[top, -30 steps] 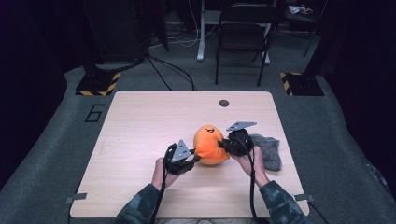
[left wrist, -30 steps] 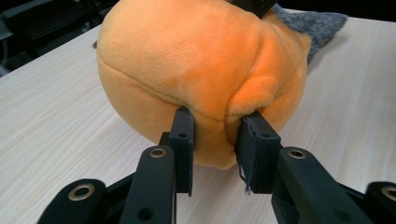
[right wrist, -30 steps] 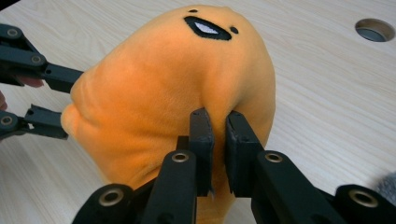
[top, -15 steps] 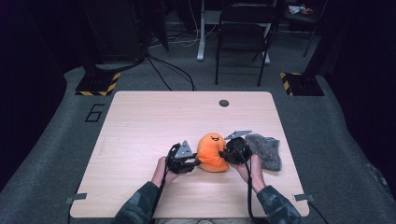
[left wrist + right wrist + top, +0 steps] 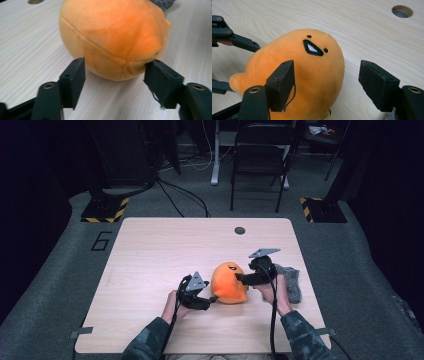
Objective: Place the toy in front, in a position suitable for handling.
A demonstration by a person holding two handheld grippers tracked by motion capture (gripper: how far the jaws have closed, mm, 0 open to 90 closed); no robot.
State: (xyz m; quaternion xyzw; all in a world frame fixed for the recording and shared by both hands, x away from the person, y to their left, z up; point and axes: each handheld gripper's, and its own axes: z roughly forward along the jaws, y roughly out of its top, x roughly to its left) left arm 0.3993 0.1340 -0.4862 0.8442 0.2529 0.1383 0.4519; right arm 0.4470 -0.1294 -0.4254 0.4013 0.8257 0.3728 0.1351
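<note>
An orange plush toy (image 5: 229, 283) with a small stitched black mouth lies on the wooden table (image 5: 150, 255) near the front, right of centre. My left gripper (image 5: 212, 298) is open at the toy's lower left, its jaws spread on either side of the plush's (image 5: 112, 37) rounded end. My right gripper (image 5: 239, 279) is open and comes in from the toy's right, one jaw over the plush (image 5: 297, 75) and the other beside it. A person's hands hold both grippers.
A grey knitted cloth (image 5: 291, 280) lies by the right hand near the table's right edge. A round cable hole (image 5: 240, 230) sits at the table's far side. A chair (image 5: 262, 155) and cables stand on the floor beyond.
The plush has come down from a slightly raised position to lie on the table. Both grippers have moved with it, and the left one has drawn a little to the left.
</note>
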